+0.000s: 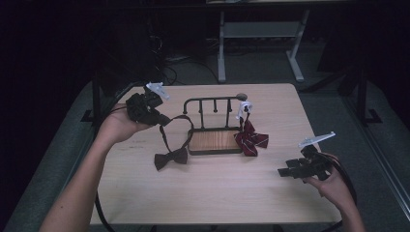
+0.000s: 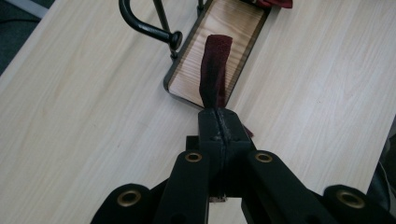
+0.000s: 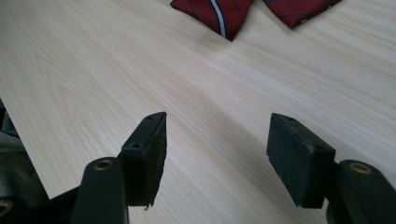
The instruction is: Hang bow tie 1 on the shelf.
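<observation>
Brown bow tie [image 1: 171,158] lies on the desk [image 1: 217,193] just left of the wooden-based rack [image 1: 214,141], its dark strap [image 1: 167,129] running up from the bow to the left gripper [image 1: 163,120]. In the left gripper view that gripper's fingers [image 2: 212,126] are pressed together on the strap's end [image 2: 214,70], which hangs over the rack's wooden base [image 2: 233,28]. A red striped bow tie [image 1: 251,139] hangs by a white clip from the rack's right end, its wings resting on the desk. Well to the right, near the desk's front edge, the right gripper [image 1: 282,171] rests low with its fingers [image 3: 144,154] spread wide, nothing between them.
</observation>
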Motion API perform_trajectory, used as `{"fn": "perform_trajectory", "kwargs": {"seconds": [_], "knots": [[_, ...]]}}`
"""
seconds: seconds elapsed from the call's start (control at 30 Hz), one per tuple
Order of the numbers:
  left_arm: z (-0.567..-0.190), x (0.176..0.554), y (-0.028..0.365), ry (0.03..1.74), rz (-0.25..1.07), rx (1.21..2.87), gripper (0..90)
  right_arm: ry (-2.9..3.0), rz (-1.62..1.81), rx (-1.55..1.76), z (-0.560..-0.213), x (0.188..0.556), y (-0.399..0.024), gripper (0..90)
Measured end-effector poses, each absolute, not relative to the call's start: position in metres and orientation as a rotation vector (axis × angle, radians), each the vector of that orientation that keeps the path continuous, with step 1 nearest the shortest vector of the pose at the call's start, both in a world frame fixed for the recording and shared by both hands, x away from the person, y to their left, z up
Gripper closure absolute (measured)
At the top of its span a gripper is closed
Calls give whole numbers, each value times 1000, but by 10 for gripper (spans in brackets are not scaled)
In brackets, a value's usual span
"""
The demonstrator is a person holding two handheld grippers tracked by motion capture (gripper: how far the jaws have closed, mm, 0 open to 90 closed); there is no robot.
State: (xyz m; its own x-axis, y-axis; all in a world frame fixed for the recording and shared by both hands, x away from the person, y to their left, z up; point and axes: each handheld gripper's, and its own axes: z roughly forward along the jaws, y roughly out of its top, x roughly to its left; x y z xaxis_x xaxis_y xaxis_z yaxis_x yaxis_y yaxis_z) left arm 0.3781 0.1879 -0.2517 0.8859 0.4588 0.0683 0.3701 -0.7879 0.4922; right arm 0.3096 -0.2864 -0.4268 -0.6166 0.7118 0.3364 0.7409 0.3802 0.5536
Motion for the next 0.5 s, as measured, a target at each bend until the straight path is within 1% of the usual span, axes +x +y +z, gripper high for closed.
{"fn": "perform_trajectory", "kwargs": {"seconds": [0.5], "knots": [[-249, 394, 185, 642, 254, 2583, 899, -2581, -1074, -1351, -425, 310, -286, 379]]}}
